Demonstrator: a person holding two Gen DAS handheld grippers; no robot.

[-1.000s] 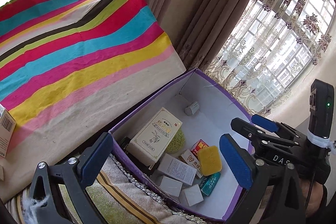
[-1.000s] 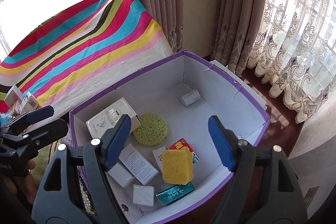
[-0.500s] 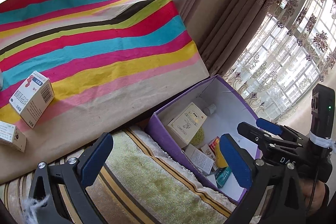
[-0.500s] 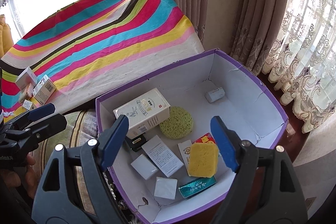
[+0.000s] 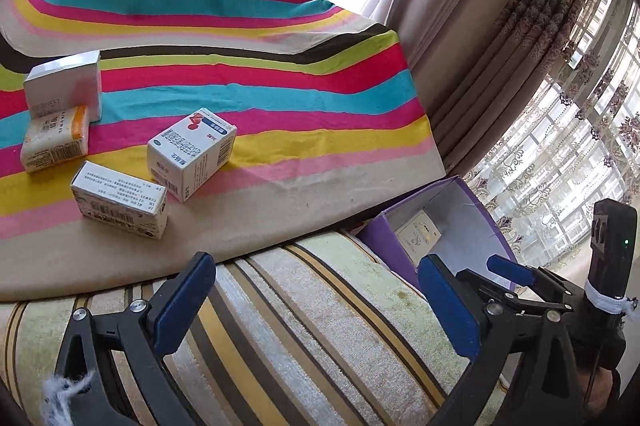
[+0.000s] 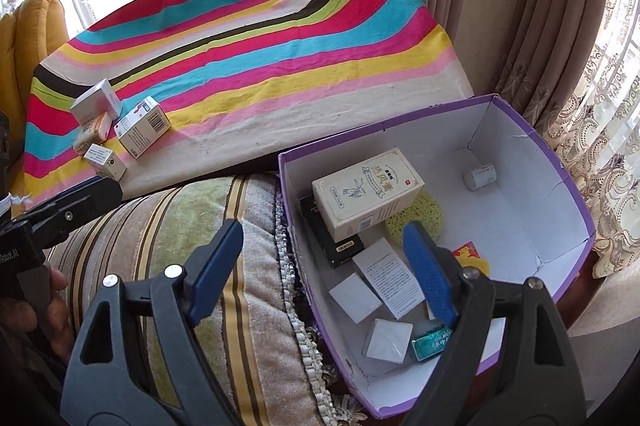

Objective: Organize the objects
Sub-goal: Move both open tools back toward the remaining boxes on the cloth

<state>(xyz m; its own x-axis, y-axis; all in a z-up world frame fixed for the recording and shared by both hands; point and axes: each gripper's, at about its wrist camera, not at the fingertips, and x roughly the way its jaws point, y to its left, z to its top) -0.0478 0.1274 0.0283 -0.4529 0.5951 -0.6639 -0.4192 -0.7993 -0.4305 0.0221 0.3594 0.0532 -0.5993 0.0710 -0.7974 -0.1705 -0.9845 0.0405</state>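
Both empty: left gripper wide apart, right gripper opening (nothing touched).

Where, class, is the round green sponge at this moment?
In the right wrist view the green sponge lies on the floor of the purple box, partly tucked under the large cream carton, right of centre.
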